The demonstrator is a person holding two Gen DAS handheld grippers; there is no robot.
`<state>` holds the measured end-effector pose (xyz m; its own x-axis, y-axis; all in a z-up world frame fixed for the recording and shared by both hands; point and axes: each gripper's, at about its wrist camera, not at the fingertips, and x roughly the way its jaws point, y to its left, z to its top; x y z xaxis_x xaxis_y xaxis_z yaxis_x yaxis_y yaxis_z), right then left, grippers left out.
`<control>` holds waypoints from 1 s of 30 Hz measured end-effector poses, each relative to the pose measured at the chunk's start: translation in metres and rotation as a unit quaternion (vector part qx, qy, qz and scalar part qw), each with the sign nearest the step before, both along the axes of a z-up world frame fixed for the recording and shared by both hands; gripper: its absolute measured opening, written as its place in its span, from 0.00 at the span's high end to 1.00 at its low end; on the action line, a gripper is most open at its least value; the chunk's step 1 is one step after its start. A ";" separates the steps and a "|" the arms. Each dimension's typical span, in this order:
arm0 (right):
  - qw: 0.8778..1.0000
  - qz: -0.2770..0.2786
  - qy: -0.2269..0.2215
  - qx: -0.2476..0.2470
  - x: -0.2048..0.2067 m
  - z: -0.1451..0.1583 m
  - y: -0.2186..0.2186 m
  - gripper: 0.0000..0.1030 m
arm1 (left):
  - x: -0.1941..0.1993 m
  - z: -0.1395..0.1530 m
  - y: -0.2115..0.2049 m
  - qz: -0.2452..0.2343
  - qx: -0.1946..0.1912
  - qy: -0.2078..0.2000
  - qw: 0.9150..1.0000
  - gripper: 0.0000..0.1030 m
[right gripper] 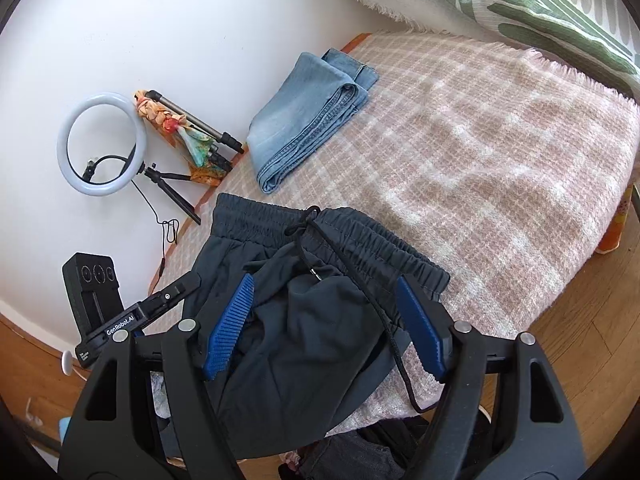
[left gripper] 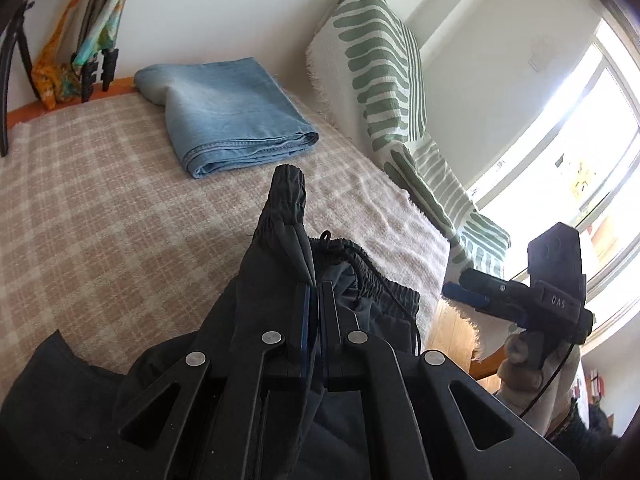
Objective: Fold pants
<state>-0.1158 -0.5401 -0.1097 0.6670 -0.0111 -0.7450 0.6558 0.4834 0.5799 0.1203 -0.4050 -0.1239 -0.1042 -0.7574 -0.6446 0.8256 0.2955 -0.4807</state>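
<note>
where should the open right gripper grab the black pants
On the elastic waistband of the black pants, at its free right end. That gathered band is thick, lies flat on the plaid blanket, and sits just ahead of the open right gripper. Come from the near edge, low. The left gripper already pinches the opposite side.
</note>
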 end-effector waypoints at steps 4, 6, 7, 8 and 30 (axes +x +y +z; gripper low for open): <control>0.999 0.043 -0.006 0.029 0.034 -0.002 -0.008 0.26 | 0.001 -0.019 -0.003 0.002 0.016 0.025 1.000 0.98; 0.996 0.075 -0.004 0.046 0.062 -0.006 -0.008 0.26 | -0.002 -0.027 -0.002 0.000 0.021 0.028 0.999 0.98; 0.995 0.090 0.003 0.047 0.077 -0.008 -0.008 0.26 | -0.002 -0.031 -0.003 -0.001 0.022 0.035 0.999 0.98; 0.994 0.097 0.016 0.043 0.092 -0.011 -0.008 0.26 | -0.002 -0.034 -0.004 0.001 0.024 0.035 0.999 0.98; 0.992 0.110 0.026 0.063 0.110 -0.004 -0.013 0.86 | -0.025 0.016 0.057 -0.012 0.009 -0.032 0.999 0.78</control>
<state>-0.0063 -0.5533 -0.1136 0.6037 0.2263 -0.7644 0.5731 0.5433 0.6135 0.0956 -0.3477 -0.1078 -0.0807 -0.7431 -0.6643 0.8618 0.2829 -0.4211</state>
